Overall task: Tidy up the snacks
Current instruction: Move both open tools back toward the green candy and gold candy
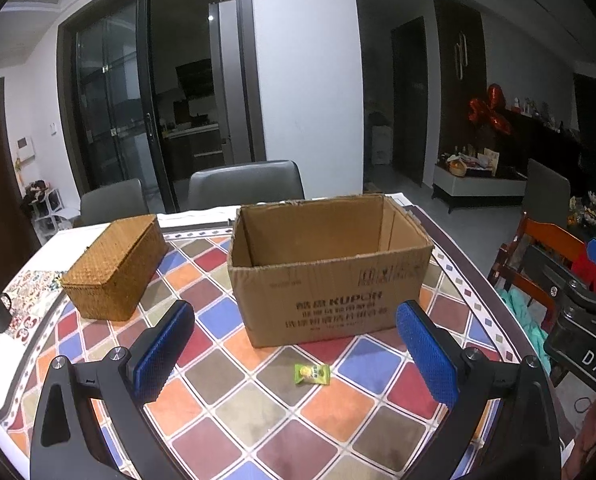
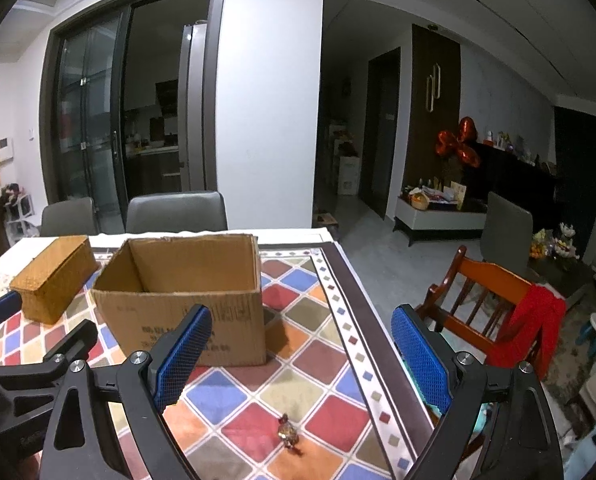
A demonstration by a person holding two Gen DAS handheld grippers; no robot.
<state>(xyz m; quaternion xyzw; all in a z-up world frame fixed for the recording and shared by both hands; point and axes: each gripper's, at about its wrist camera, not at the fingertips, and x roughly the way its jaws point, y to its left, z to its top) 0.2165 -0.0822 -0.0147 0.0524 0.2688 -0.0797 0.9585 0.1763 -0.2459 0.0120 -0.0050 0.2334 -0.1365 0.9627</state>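
Snacks lie loose on the worktop (image 1: 226, 400): green candy (image 1: 312, 374) under wide left tongs (image 1: 296, 360), dark candy (image 2: 288, 435) under wide right tongs (image 2: 302, 360); next, probably lower, pinch, carry to the cardboard box (image 1: 326, 280).

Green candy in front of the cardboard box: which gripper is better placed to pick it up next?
Left. The green candy lies between the open left gripper fingers, just before the cardboard box. The right gripper, also open, faces a brown candy instead.
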